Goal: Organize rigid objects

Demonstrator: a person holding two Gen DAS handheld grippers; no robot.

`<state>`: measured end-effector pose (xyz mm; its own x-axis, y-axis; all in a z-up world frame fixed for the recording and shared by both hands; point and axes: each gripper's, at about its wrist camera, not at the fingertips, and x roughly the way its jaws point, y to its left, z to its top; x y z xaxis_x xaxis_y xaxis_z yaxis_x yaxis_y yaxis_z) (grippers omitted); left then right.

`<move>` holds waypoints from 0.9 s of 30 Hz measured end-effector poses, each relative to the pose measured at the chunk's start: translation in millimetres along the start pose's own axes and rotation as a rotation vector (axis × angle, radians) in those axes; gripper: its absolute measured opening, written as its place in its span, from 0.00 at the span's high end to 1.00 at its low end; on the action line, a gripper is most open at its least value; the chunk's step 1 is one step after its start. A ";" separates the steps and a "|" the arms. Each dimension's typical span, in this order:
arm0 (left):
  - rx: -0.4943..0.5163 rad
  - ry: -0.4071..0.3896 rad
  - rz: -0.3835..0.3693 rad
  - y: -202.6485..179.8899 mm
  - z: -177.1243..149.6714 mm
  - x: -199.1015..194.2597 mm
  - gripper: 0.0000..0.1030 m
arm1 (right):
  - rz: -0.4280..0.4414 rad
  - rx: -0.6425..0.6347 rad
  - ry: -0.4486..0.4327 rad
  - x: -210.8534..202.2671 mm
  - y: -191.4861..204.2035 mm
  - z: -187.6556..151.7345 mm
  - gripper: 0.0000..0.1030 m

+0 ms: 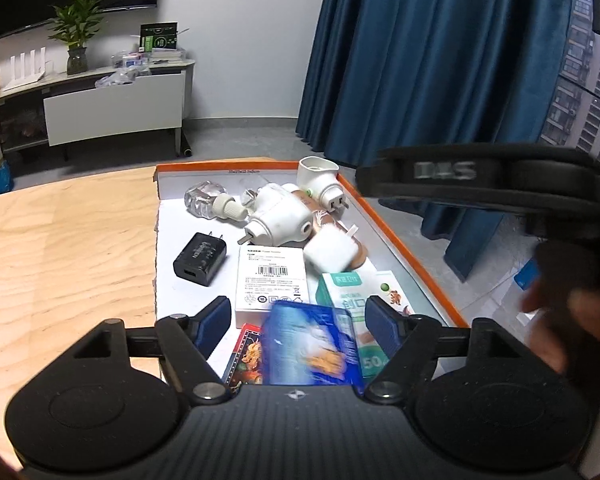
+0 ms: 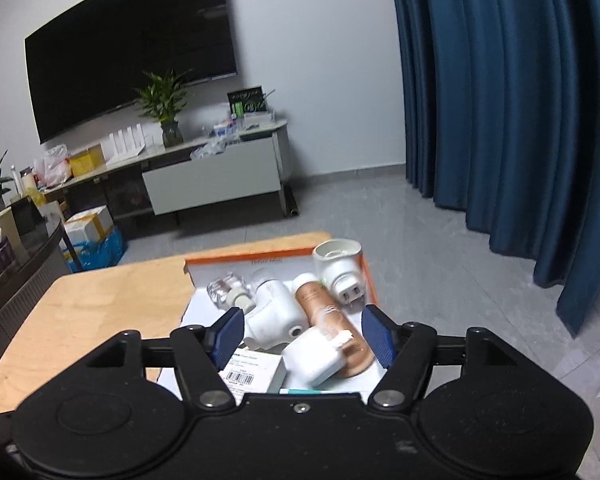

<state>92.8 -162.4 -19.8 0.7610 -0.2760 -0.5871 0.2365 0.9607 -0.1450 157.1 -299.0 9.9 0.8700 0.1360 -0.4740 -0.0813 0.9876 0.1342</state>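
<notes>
Both grippers hang over the orange-rimmed tray (image 1: 404, 240) on the wooden table (image 1: 60, 248). The left gripper (image 1: 300, 326) is spread around a blurred blue packet (image 1: 312, 344); the right gripper (image 2: 302, 338) is spread above a white charger (image 2: 314, 356).

Left gripper (image 1: 300, 320) open over orange-rimmed tray (image 1: 404, 240) near its front edge, blurred blue packet (image 1: 312, 344) between the pads, untouched. Black charger (image 1: 200, 258) toward the left edge; white plugs (image 1: 278, 216) mid-tray.
</notes>
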 end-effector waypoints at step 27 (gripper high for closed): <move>-0.044 0.085 0.229 -9.4 -25.7 -79.0 0.00 | -0.083 -0.095 0.178 -97.2 10.1 -56.7 0.14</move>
<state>14.9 -148.8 7.4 0.7380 -0.0497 -0.6729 0.0361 0.9988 -0.0341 44.1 -297.8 7.9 0.7766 0.0576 -0.6273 -0.0658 0.9978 0.0101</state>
